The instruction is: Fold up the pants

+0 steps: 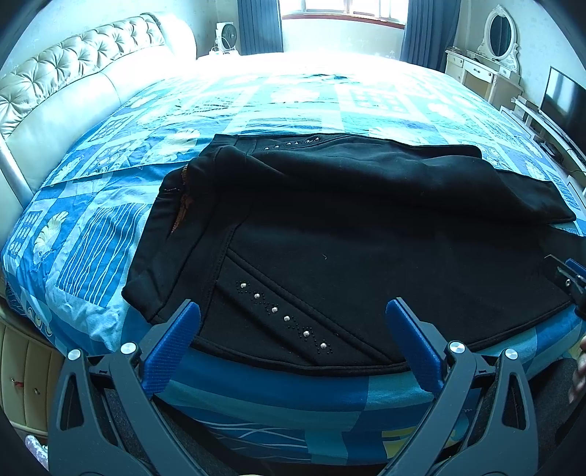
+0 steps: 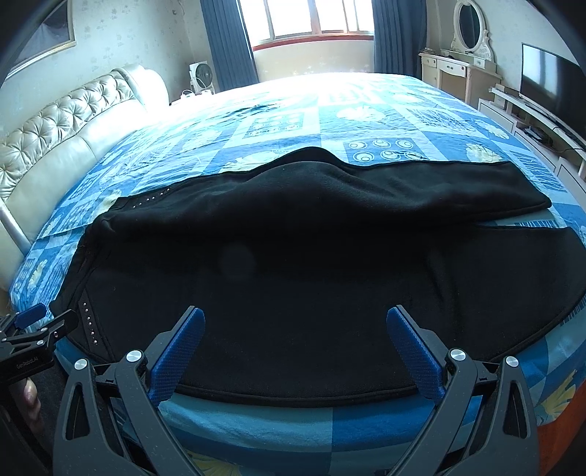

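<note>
Black pants (image 1: 329, 219) with studded pocket trim lie spread on the blue patterned bed cover, waist to the left, legs to the right; they also show in the right wrist view (image 2: 311, 263). The far leg lies partly over the near one. My left gripper (image 1: 293, 322) is open and empty, fingers apart above the near hem by the studded pocket (image 1: 285, 318). My right gripper (image 2: 296, 329) is open and empty above the near edge of the near leg. Each gripper shows at the edge of the other's view: the right one (image 1: 567, 278), the left one (image 2: 33, 329).
The bed cover (image 1: 91, 238) runs to a tufted cream headboard (image 1: 73, 73) at the left. A dresser with an oval mirror (image 1: 500, 36) and a TV (image 2: 549, 80) stand at the right. A window (image 2: 311, 18) with blue curtains is at the back.
</note>
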